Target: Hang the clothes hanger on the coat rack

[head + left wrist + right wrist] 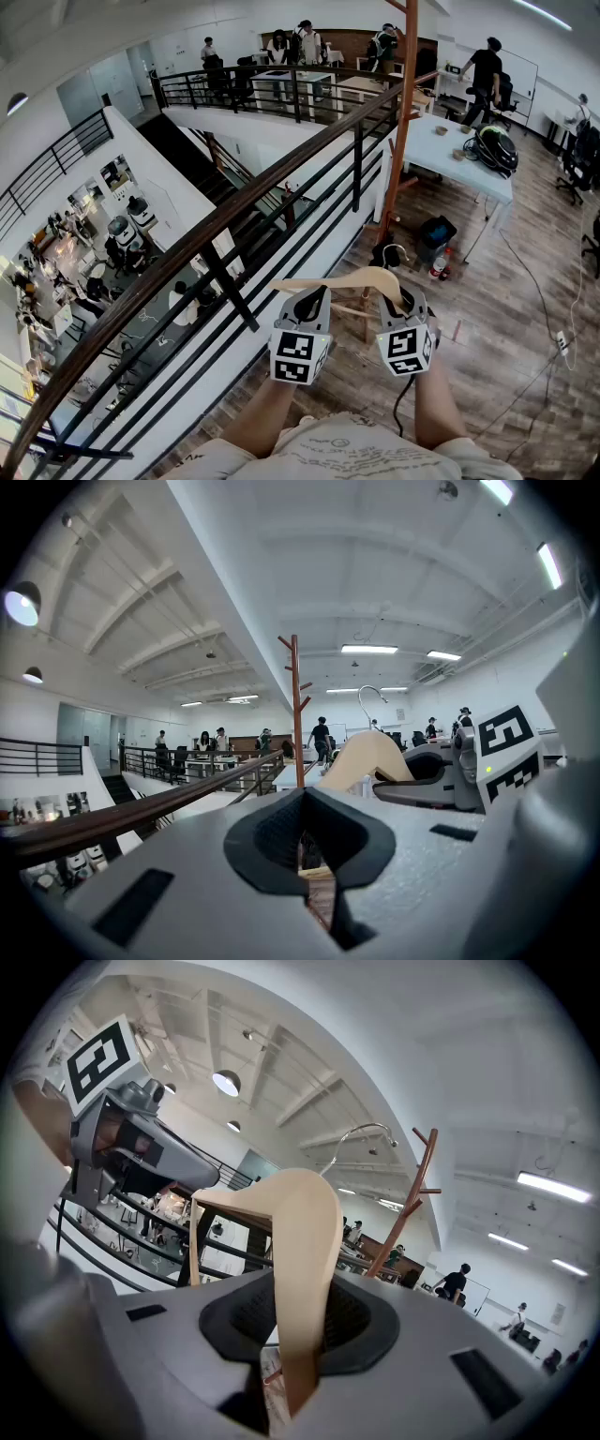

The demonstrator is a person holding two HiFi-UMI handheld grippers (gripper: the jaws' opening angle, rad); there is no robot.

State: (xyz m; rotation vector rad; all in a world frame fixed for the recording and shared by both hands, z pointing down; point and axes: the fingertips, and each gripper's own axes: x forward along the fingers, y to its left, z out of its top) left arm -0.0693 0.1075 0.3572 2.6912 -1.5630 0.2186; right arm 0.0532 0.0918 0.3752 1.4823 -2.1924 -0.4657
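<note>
A pale wooden clothes hanger (352, 278) with a metal hook (364, 1132) is held at chest height over the floor. My right gripper (400, 306) is shut on the hanger's right arm (305, 1269), which runs upright between its jaws. My left gripper (308, 306) sits just under the hanger's left arm, apart from it. Its jaws stand shut with only a thin slit and nothing in them (314, 855). The coat rack (405, 122), a tall red-brown pole with short pegs (297, 705), stands straight ahead beyond the hanger, beside the railing.
A black railing with a wooden handrail (234, 225) runs diagonally on the left, with a stairwell and a lower floor beyond it. A white table (450, 155) stands right of the rack. A black bag (437, 232) lies near its base. People stand at the back.
</note>
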